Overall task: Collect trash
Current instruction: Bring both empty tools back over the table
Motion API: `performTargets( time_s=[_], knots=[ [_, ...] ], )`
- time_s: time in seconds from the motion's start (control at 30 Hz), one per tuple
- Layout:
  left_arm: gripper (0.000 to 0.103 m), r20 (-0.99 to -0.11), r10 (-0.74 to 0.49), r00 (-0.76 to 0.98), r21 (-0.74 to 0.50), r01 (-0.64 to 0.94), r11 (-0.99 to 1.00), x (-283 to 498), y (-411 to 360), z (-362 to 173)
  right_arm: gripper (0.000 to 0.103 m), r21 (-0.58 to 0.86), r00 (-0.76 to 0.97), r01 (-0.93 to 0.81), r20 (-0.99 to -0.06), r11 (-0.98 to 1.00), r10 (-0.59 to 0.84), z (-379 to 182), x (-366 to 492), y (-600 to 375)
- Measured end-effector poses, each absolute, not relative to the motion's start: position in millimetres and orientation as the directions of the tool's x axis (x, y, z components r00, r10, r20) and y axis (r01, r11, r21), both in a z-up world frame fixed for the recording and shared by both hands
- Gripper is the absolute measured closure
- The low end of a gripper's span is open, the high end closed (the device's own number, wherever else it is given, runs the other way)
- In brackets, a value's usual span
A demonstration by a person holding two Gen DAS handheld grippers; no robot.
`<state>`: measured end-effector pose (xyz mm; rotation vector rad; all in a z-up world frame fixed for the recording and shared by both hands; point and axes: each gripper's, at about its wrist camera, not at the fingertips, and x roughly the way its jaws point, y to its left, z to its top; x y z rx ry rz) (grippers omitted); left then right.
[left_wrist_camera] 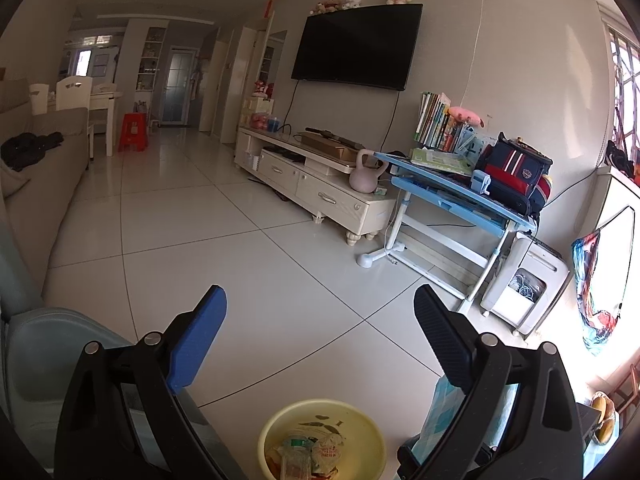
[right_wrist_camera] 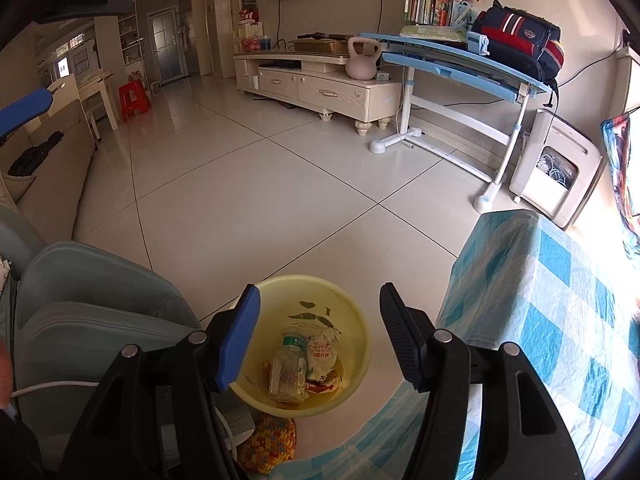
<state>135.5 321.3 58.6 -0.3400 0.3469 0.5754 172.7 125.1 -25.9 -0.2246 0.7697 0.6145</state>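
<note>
Two grippers hang over the floor, and both are wide open with nothing in them. The right gripper [right_wrist_camera: 318,300] is right above the yellow basin [right_wrist_camera: 352,320] that sits on the white tiled floor [right_wrist_camera: 248,200]. The left gripper [left_wrist_camera: 320,304] is higher up and points out at the room.

Some trash is already in the basin. There is a clear plastic bottle [right_wrist_camera: 286,368] with a green label, lying next to a crumpled wrapper [right_wrist_camera: 322,356] with red print. More scraps lie under them. So part of the job looks done. I cannot see any other trash on the floor from here, so I cannot tell how much is left.

A grey-blue chair [right_wrist_camera: 92,300] is just to the left of the basin. A table with a blue checked cloth [right_wrist_camera: 540,300] is just to the right. A knitted, many-coloured thing [right_wrist_camera: 268,444] lies close beside the basin. The basin sits in the tight gap between chair and table, so hands must go in with care.
</note>
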Motion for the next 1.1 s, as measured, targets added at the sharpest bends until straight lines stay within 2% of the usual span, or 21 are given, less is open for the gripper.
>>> performTargets(
  time_s=[0.17, 0.33, 0.6, 1.1],
  knots=[
    [0.011, -0.413, 0.461, 0.786, -0.198, -0.571, 0.796, 138.3, 317.4, 58.8, 0.034, 0.021, 0.632, -0.522, -0.662, 0.853, 0.403, -13.6, 168.8, 103.9],
    [0.011, -0.426, 0.460, 0.779, -0.157, -0.565, 0.810, 142.3, 311.9, 58.9, 0.030, -0.005, 0.730, -0.456, -0.573, 0.890, 0.371, 9.0, 156.9, 90.0],
    [0.011, -0.433, 0.461, 0.775, -0.101, -0.550, 0.829, 142.8, 298.7, 59.7, 0.028, -0.008, 0.830, -0.378, -0.446, 0.926, 0.335, 41.2, 137.7, 69.3],
    [0.007, -0.438, 0.428, 0.790, -0.057, -0.499, 0.865, 139.3, 272.1, 62.1, 0.026, -0.001, 0.886, -0.302, -0.370, 0.953, 0.280, 64.2, 115.8, 39.2]
  ],
)
